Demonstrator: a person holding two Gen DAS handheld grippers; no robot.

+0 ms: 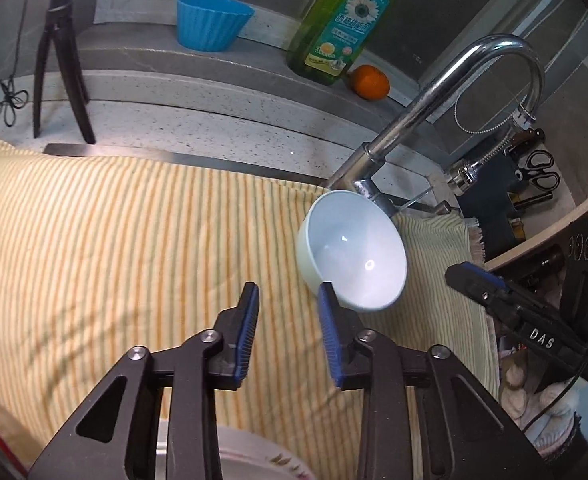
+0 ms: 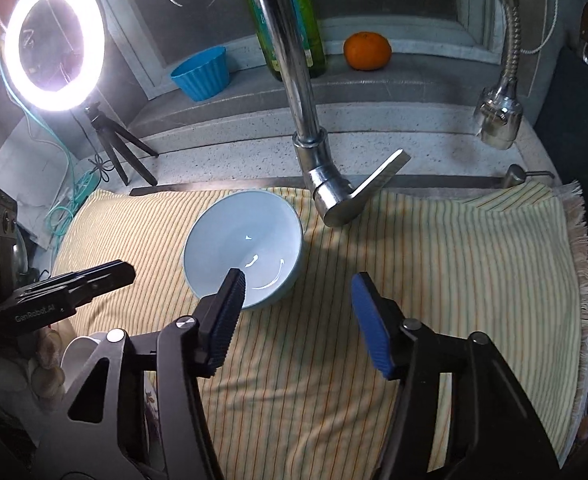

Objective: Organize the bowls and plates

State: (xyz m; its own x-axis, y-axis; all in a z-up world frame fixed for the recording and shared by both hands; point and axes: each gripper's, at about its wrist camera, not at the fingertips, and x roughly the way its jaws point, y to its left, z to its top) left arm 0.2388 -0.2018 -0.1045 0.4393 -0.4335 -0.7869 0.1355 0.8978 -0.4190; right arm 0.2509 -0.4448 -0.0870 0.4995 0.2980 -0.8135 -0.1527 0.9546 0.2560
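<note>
A pale blue bowl (image 1: 353, 252) stands upright on the striped yellow towel (image 1: 134, 232), just in front of the tap base; it also shows in the right wrist view (image 2: 238, 240). My left gripper (image 1: 288, 292) is open and empty, its right finger close to the bowl's near rim. My right gripper (image 2: 297, 284) is open and empty, its left finger in front of the bowl's near edge. A white plate with a floral print (image 1: 262, 460) peeks out below the left gripper, and shows at the lower left in the right wrist view (image 2: 78, 352).
A chrome tap (image 2: 294, 80) arches over the towel (image 2: 413, 280), its lever (image 2: 373, 176) sticking out. A blue ribbed cup (image 1: 210, 20), a green soap bottle (image 1: 341, 20) and an orange (image 1: 369, 80) stand on the back ledge. A ring light (image 2: 54, 44) on a tripod stands at the left.
</note>
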